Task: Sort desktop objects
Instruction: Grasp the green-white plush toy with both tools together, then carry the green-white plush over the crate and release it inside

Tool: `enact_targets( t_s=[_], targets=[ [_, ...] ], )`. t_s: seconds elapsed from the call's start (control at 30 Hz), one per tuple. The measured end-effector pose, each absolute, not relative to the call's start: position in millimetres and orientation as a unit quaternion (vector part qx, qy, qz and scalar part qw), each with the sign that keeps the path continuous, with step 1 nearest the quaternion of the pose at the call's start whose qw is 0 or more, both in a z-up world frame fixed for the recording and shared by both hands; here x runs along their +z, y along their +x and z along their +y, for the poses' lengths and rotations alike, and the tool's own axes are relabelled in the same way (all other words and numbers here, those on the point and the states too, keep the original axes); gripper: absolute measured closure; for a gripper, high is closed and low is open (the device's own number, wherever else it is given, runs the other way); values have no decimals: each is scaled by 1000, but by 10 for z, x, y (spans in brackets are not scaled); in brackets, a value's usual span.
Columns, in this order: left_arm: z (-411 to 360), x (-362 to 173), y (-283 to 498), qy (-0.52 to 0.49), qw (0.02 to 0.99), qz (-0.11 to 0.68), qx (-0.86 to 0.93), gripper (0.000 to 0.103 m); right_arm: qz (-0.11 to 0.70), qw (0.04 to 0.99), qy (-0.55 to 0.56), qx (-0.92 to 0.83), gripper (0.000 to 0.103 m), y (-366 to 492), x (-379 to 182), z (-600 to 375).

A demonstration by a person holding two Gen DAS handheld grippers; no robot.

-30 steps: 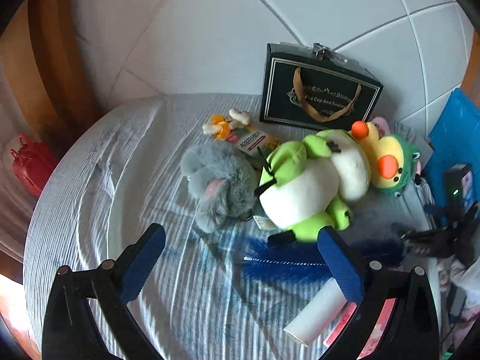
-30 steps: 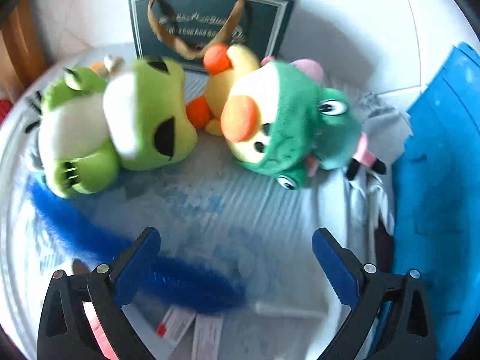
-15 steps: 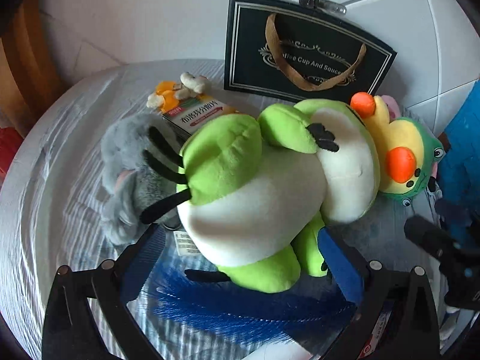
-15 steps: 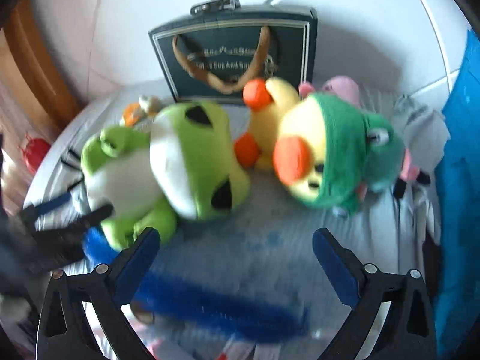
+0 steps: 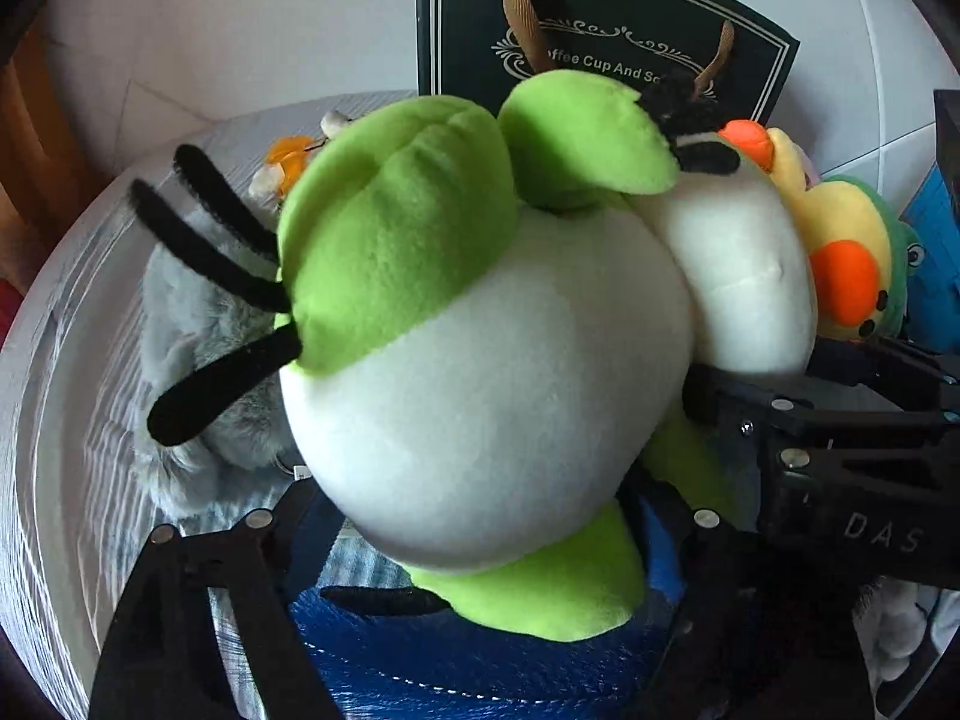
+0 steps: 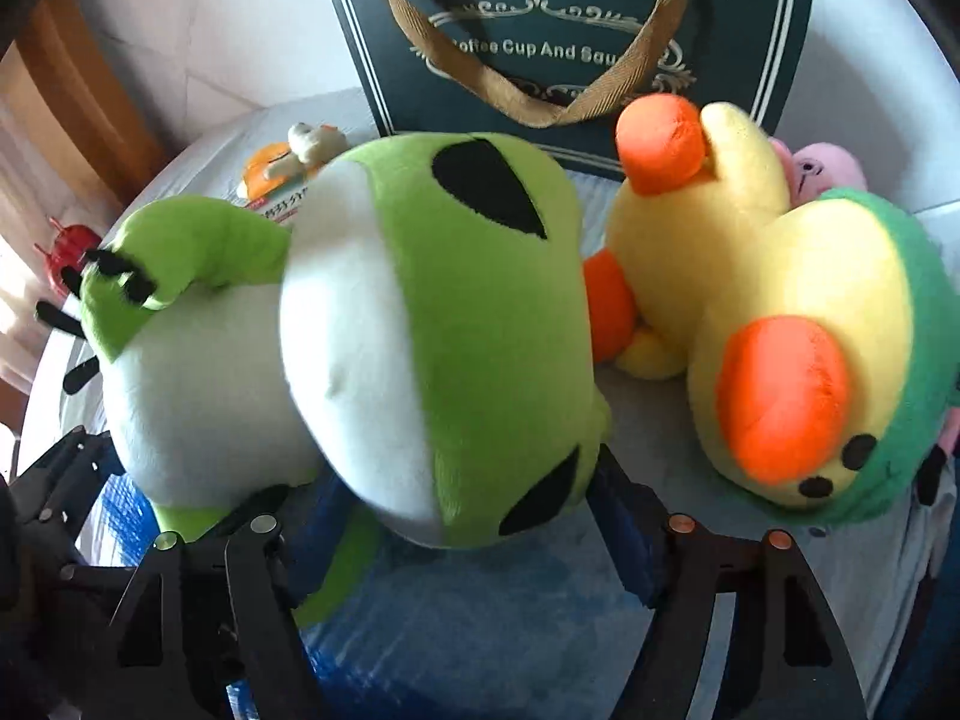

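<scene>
A green and white frog plush (image 5: 480,372) lies on the round grey-clothed table (image 5: 72,396) and fills both views. My left gripper (image 5: 480,540) is open with the plush's white belly and green foot between its fingers. My right gripper (image 6: 462,516) is open around the plush's head (image 6: 444,324). The fingertips of both are partly hidden by the plush, so contact cannot be judged. The right gripper also shows at the right of the left wrist view (image 5: 840,438).
A yellow duck plush in a green hood (image 6: 780,336) lies right of the frog. A dark gift bag (image 6: 570,36) stands behind. A grey plush (image 5: 198,348) lies left. A blue feathery duster (image 5: 468,660) lies under the frog. A snack packet (image 6: 282,174) and pink plush (image 6: 822,168) sit further back.
Both grippers have moved forward and closed in on the frog plush, which now sits between each pair of fingers. The finger gaps look narrower than before.
</scene>
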State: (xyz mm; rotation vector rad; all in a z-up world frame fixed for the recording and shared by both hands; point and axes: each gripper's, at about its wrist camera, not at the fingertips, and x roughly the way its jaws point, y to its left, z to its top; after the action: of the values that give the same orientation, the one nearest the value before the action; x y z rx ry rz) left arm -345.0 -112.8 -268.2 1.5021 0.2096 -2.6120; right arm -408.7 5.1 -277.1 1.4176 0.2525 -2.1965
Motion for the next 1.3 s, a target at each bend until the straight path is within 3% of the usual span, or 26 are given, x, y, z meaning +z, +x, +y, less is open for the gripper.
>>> enact_targets(
  t_s=[0.3, 0.7, 1.0, 1.3],
  targets=[
    [-987, -2020, -3012, 433, 45, 51, -899, 22, 91, 254, 461, -845, 36, -3674, -2180, 228],
    [-365, -667, -1950, 284, -17, 8, -959, 22, 46, 210, 324, -921, 36, -2578, -726, 956],
    [702, 89, -1244, 194, -135, -30, -971, 22, 13, 108, 236, -966, 35, -1562, 207, 2118],
    [2232, 262, -833, 195, -263, -66, -942, 21, -24, -25, 220, -975, 35, -823, 497, 3482]
  ],
)
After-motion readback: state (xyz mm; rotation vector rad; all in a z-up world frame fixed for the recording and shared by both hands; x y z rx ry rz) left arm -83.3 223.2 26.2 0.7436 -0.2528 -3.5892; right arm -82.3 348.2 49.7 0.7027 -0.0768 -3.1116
